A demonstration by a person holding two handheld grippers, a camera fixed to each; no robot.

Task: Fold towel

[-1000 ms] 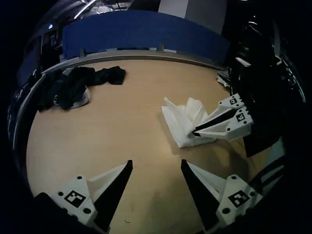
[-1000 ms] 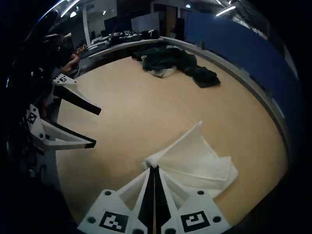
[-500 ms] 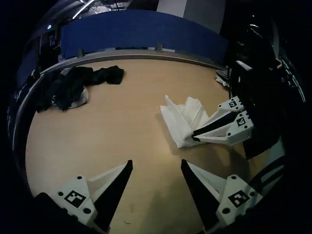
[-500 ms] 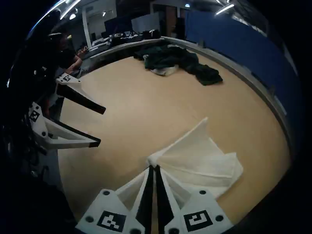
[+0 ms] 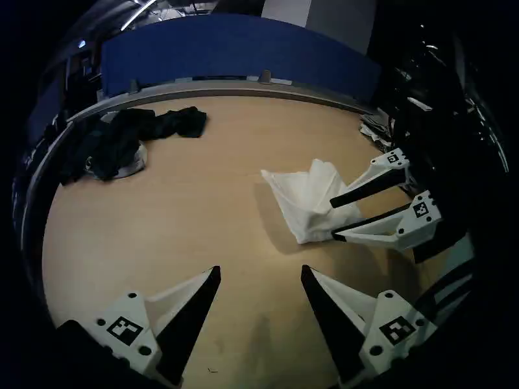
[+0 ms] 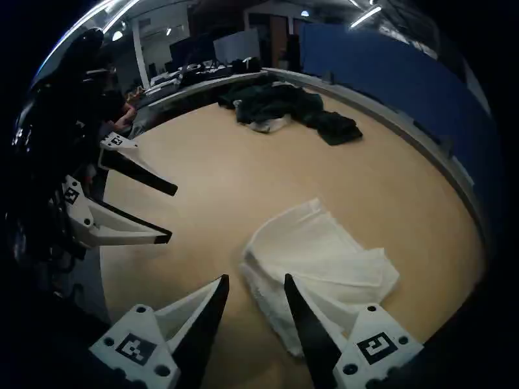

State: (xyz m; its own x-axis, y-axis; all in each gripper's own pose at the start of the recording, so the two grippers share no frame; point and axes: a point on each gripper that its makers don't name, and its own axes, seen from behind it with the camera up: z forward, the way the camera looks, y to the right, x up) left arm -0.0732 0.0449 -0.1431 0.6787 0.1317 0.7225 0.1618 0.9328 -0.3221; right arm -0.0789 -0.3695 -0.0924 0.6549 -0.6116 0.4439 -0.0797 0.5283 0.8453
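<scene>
A white towel (image 5: pixel 307 200) lies loosely folded on the wooden table (image 5: pixel 188 194), right of centre in the left gripper view. In the right gripper view the towel (image 6: pixel 314 256) lies just ahead of my right gripper (image 6: pixel 255 283), which is open with the towel's near edge between and under its fingers, nothing gripped. The right gripper (image 5: pixel 334 220) also appears at the right in the left gripper view, open beside the towel. My left gripper (image 5: pixel 259 272) is open over bare table, well short of the towel. It shows at the left of the right gripper view as the left gripper (image 6: pixel 170 214).
A heap of dark clothes (image 5: pixel 123 139) lies at the table's far left, seen too as dark clothes (image 6: pixel 285 107). A blue partition (image 5: pixel 240 55) runs behind the table's curved far edge. Bare tabletop (image 6: pixel 220 168) spreads between the towel and the clothes.
The right gripper was shut on a raised towel corner; now it has opened and drawn back slightly. The corner has dropped and the towel lies flatter. The left gripper stayed put.
</scene>
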